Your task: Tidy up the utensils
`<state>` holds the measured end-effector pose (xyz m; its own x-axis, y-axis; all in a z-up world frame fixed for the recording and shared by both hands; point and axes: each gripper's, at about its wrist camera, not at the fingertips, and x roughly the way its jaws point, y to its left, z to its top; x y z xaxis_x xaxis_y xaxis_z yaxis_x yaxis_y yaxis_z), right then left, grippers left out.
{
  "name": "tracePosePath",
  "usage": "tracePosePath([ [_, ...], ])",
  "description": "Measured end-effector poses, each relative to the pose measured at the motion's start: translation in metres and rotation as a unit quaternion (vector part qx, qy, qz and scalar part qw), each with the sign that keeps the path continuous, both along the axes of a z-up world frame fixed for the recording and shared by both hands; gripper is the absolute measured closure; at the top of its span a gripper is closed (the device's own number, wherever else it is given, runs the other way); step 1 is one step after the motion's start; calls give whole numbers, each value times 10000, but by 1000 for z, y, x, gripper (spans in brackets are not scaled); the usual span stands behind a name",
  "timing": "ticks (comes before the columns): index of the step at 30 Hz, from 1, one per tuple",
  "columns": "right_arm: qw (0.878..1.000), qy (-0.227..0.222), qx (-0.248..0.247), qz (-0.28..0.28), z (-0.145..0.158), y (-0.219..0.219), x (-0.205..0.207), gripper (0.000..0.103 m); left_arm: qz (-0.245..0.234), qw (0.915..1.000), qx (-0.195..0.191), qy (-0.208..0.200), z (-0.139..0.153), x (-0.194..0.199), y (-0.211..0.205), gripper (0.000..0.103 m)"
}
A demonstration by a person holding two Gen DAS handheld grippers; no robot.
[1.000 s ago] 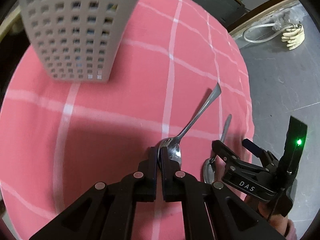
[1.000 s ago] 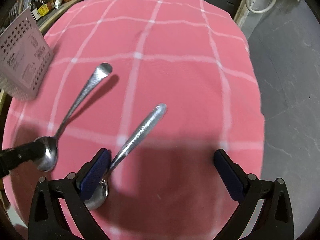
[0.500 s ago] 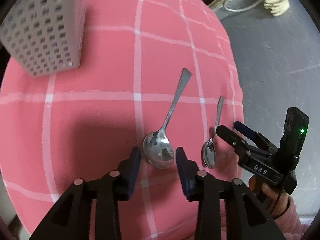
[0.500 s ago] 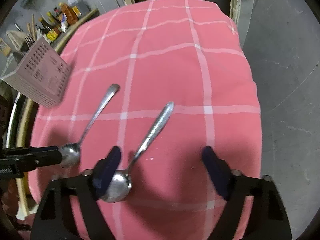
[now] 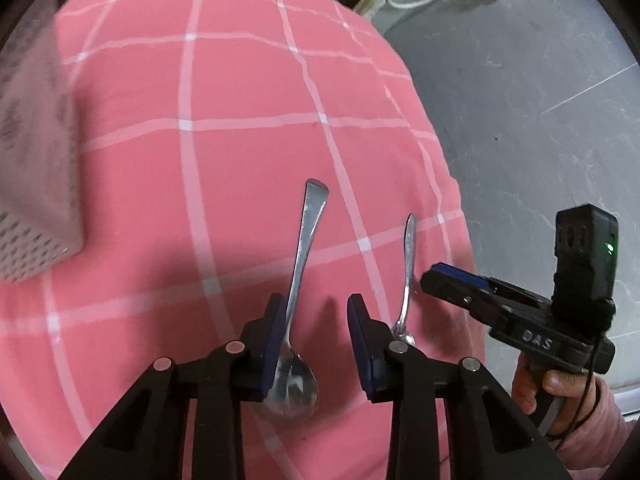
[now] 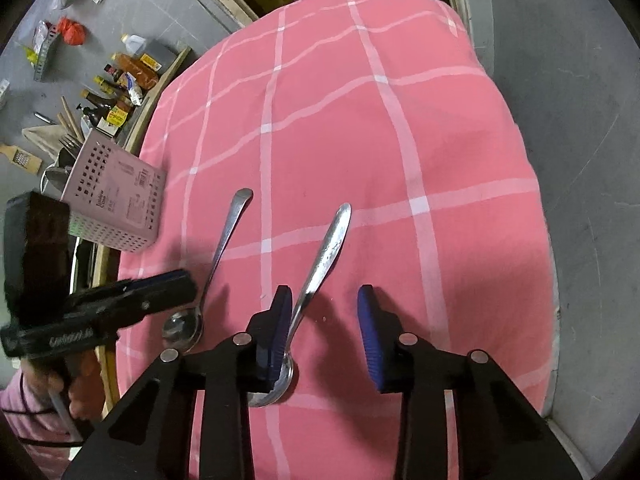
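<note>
Over spoons (image 5: pixel 300 276), both tools downward-tilted

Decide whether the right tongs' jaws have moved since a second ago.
Yes: the right tongs are closing, outer finger nearing the small spoon between them.

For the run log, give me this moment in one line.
left gripper closing around left spoon | right gripper closing around right spoon | both spoons on cloth

Two spoons lie on the pink checked cloth (image 6: pixel 400 128), a larger one (image 5: pixel 298 292) and a smaller one (image 6: pixel 320 264); one perforated holder (image 6: pixel 116 200) stands near the edge with some cutlery in it, too hidden to count; two grippers (image 5: pixel 316 320) (image 6: pixel 324 320) hang over them
</note>
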<state>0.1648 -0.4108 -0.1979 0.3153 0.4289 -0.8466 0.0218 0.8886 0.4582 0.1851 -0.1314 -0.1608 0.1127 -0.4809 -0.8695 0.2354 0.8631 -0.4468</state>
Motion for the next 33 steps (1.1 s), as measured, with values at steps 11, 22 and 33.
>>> tracePosePath([
  [11, 9996, 60, 129, -229, -6, 4, 7, 76, -341, 9968, 718, 21, -10, 13, -24, 87],
  [22, 9995, 69, 283, -150, -11, 14, 18, 90, -344, 9960, 819, 88, -10, 17, -27, 97],
  [33, 9999, -84, -34, 124, -4, 29, 29, 95, -185, 9973, 707, -54, -6, 6, -24, 100],
])
